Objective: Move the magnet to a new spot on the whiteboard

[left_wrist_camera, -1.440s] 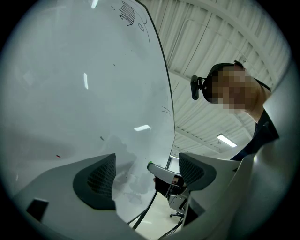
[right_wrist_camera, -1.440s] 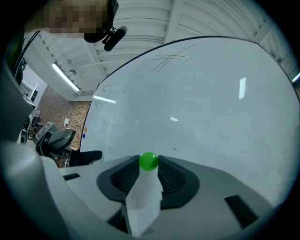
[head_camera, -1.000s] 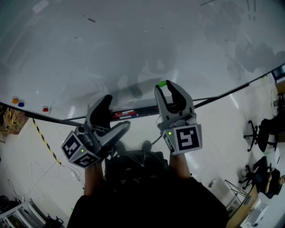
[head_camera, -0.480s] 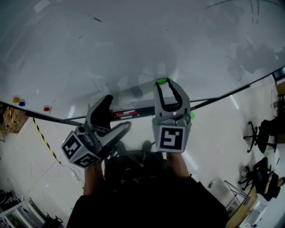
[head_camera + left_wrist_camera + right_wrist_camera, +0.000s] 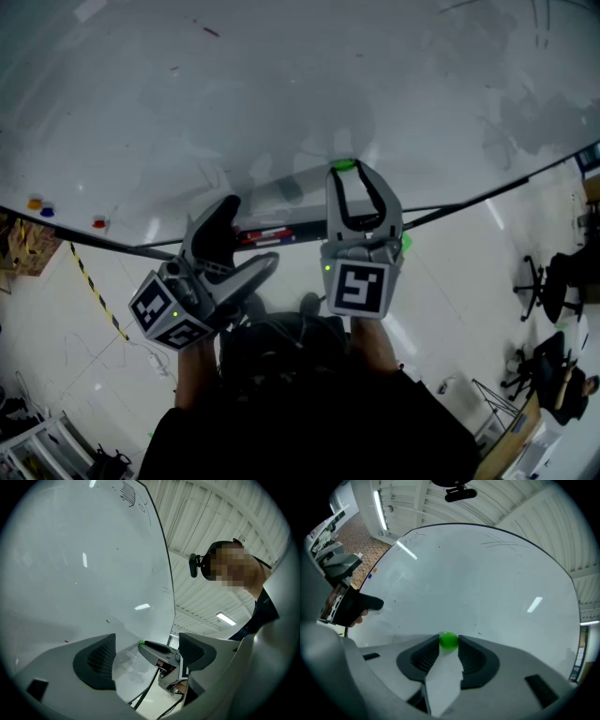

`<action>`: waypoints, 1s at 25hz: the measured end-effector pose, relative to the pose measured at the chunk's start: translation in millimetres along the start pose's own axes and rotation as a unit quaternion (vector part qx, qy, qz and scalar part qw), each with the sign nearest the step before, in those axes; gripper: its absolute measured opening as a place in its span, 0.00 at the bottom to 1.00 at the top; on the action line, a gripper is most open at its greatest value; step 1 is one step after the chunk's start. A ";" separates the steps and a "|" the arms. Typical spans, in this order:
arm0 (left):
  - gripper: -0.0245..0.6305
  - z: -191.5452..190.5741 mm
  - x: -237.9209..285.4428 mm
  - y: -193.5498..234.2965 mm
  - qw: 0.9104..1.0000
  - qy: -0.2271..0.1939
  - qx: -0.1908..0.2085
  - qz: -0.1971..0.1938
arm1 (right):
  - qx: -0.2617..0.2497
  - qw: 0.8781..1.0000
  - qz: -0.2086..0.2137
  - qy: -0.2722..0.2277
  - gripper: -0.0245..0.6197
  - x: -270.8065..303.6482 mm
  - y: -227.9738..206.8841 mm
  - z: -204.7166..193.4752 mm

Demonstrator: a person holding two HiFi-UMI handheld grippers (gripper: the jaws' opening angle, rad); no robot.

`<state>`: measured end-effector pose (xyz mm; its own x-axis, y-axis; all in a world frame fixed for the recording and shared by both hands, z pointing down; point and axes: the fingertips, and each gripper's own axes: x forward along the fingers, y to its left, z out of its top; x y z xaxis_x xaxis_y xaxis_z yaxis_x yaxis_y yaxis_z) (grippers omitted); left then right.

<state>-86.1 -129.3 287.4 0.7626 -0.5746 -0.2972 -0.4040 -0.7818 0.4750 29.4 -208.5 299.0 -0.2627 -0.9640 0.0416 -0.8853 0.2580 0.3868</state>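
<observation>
1. The whiteboard (image 5: 281, 94) fills the upper part of the head view, mostly wiped, with faint pen marks near its top edge.
2. The person, in a dark top (image 5: 300, 422), stands right at the board with both grippers raised in front of them.
3. The right gripper (image 5: 345, 174) reaches straight to the board surface. Its jaws are pinched on the magnet, and the tips touch or nearly touch the board.
4. The left gripper (image 5: 246, 234) is held lower and to the left, just off the board, tilted upward. Its jaws are spread wide with nothing between them.
5. A marker tray (image 5: 267, 234) runs along the board's lower edge between the two grippers, with red and dark pens lying in it.
6. The magnet (image 5: 449, 641) is a small round green piece caught between the right gripper's pad tips, at the board's lower middle, above the tray.
7. Three tiny magnets sit well apart from it at the board's lower left: orange (image 5: 35, 202), blue (image 5: 47, 211) and red (image 5: 98, 223).
</observation>
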 end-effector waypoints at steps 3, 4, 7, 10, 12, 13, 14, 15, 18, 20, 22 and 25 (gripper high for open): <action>0.67 -0.1 0.3 -0.8 1.000 0.000 -0.001 0.001 | 0.008 1.000 0.003 -0.003 0.28 -2.7 -1.1 0.8; 0.67 -0.3 0.4 -1.3 1.000 0.000 -0.001 0.001 | 0.010 1.000 0.006 -0.004 0.28 -4.1 -1.6 1.2; 0.67 -2.3 0.4 -2.7 1.000 0.001 0.000 0.002 | 0.031 0.999 0.015 -0.012 0.28 -10.0 -5.2 2.5; 0.67 -4.6 2.6 -5.4 1.000 0.003 -0.002 0.002 | 0.078 0.996 0.041 -0.023 0.28 -17.8 -10.0 2.7; 0.67 -6.6 4.8 -7.6 1.000 0.004 -0.003 0.002 | 0.111 0.991 0.062 -0.035 0.28 -23.2 -13.7 3.4; 0.67 -7.8 6.3 -8.9 1.000 0.006 -0.004 0.002 | 0.129 0.988 0.075 -0.042 0.28 -26.2 -15.5 3.9; 0.67 -8.9 8.0 -10.4 1.000 0.007 -0.005 0.002 | 0.146 0.984 0.088 -0.048 0.28 -29.6 -17.1 4.1; 0.67 -9.9 9.8 -12.2 1.000 0.008 -0.006 0.002 | 0.164 0.980 0.102 -0.054 0.28 -33.5 -18.8 4.0; 0.67 -13.3 16.2 -17.2 1.000 0.011 -0.007 0.004 | 0.206 0.967 0.133 -0.075 0.28 -44.4 -26.2 4.8; 0.67 -16.3 20.7 -20.1 1.000 0.014 -0.007 0.006 | 0.223 0.960 0.145 -0.088 0.28 -50.3 -31.5 5.7; 0.67 -20.0 26.8 -24.6 1.000 0.018 -0.006 0.007 | 0.235 0.954 0.157 -0.097 0.28 -55.7 -37.0 5.6; 0.67 -27.2 37.8 -34.9 1.000 0.023 -0.006 0.011 | 0.255 0.945 0.175 -0.106 0.27 -64.8 -48.0 3.7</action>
<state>-29.4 -117.1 282.1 0.7758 -0.5798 -0.2488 -0.4152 -0.7661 0.4906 87.4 -158.2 274.3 -0.5972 -0.7928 -0.1217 -0.7851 0.6088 -0.1134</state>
